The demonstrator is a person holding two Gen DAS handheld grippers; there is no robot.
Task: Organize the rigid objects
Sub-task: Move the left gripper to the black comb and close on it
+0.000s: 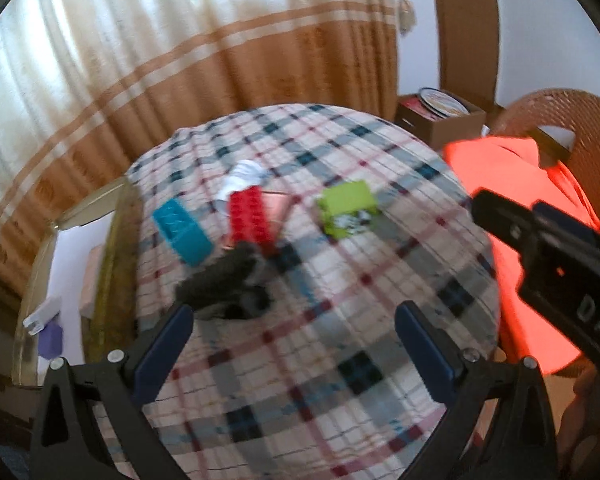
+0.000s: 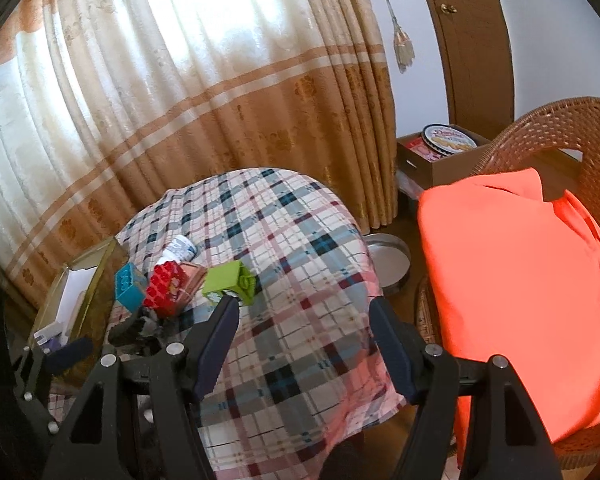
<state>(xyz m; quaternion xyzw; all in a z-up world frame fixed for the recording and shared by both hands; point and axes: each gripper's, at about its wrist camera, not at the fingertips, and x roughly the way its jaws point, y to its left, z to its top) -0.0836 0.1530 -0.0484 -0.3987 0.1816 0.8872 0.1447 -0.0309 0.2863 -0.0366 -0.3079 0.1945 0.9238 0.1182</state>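
Observation:
On the plaid-covered table [image 1: 340, 360] lie a teal brick [image 1: 182, 232], a red brick [image 1: 250, 218] and a green block [image 1: 348, 208], with a white bottle [image 1: 242, 180] behind and a dark fuzzy object [image 1: 224, 284] in front. My left gripper [image 1: 294, 320] is open and empty above the cloth, just right of the dark object. My right gripper [image 2: 304, 312] is open and empty, its left fingertip close to the green block [image 2: 230, 282]. The teal brick [image 2: 128, 286], red brick [image 2: 166, 288] and bottle [image 2: 180, 250] show to its left.
An orange cloth [image 2: 520, 280] covers a wicker chair [image 2: 560, 128] on the right. A cardboard box with a cookie tin [image 2: 448, 138] stands behind. A metal pan [image 2: 388, 260] lies on the floor. A glass-edged tray [image 2: 72, 296] sits left of the table. Curtains hang behind.

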